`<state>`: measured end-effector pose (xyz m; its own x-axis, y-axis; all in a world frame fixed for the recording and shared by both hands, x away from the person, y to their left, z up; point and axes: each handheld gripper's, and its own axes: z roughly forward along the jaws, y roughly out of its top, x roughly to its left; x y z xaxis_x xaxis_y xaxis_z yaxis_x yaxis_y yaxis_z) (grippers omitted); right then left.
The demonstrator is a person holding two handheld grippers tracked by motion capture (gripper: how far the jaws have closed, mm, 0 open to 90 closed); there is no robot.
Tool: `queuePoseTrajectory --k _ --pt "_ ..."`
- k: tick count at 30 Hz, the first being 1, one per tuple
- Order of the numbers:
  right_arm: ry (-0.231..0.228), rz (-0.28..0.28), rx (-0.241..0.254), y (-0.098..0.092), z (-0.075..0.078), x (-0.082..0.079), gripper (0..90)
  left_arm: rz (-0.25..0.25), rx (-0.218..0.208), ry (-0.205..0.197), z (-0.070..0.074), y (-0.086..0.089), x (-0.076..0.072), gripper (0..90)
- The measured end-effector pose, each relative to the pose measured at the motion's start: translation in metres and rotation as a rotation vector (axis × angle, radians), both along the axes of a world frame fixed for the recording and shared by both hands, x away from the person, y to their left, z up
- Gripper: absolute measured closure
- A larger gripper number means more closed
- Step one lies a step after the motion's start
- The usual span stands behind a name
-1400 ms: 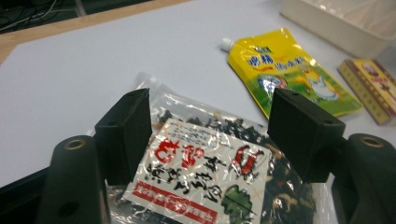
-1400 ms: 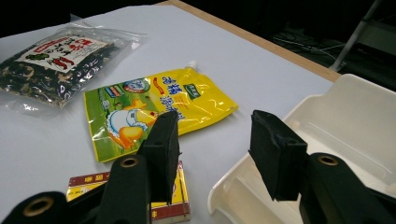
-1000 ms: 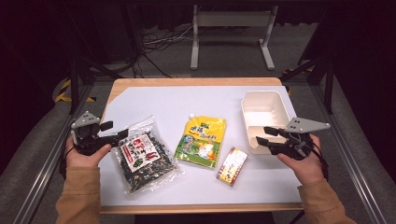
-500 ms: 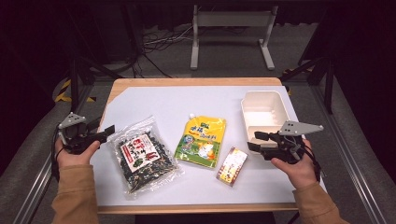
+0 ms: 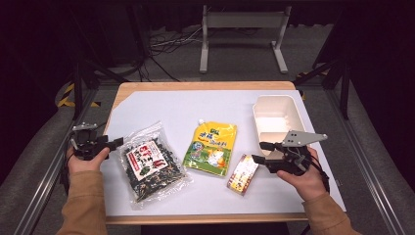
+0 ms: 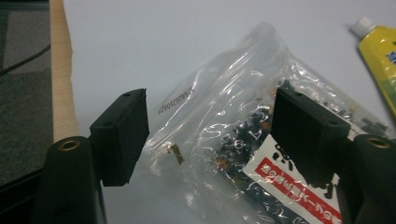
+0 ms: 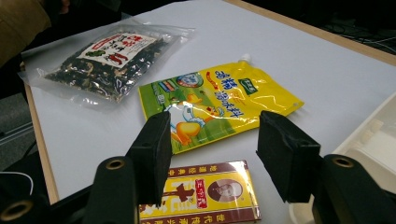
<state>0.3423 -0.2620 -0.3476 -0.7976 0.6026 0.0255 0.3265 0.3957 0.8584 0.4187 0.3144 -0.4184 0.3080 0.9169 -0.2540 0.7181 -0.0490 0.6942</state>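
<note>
My left hand-held gripper (image 5: 116, 142) hung released at the near-left corner of the clear bag of dried goods (image 5: 151, 166), which lay flat on the white-covered bench (image 5: 161, 105) at my left, and in the left gripper view the crinkled film of that corner sat between the two pads without either one pressing on it. My right hand-held gripper (image 5: 258, 152) was likewise released, its jaws having just been opening, with nothing between them and the small red-and-gold box (image 5: 242, 174) lying just below and ahead of the tips, beside the yellow spout pouch (image 5: 211, 148). To take the box well, I judged I should lower the pads over its two long sides and close squarely (a corner grip would let it swivel). For the bag, I meant to pinch the empty film at the edge, not the loose contents, then lift slowly toward the cream tray (image 5: 279, 103).
</note>
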Motion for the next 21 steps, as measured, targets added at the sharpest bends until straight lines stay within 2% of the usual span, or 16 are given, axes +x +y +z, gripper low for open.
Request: queuePoseTrajectory --k 7,12,14,17,21 --pt "0.003 0.009 -0.020 0.003 -0.003 0.000 43.7 0.008 0.062 0.088 -0.013 -0.005 0.008 24.0" --pt "0.002 0.012 -0.025 0.005 -0.004 0.000 43.1 -0.016 0.067 0.130 -0.018 -0.007 0.010 23.6" --pt "0.002 0.013 -0.029 0.006 -0.005 0.000 42.9 -0.038 0.052 0.156 -0.020 -0.009 0.011 28.4" --pt "0.011 0.022 -0.023 0.007 -0.006 0.000 42.6 -0.044 0.062 0.162 -0.019 -0.012 0.011 35.6" --pt "0.010 0.030 -0.027 0.010 -0.007 -0.001 42.4 -0.044 0.101 0.158 -0.020 -0.016 0.010 44.0"
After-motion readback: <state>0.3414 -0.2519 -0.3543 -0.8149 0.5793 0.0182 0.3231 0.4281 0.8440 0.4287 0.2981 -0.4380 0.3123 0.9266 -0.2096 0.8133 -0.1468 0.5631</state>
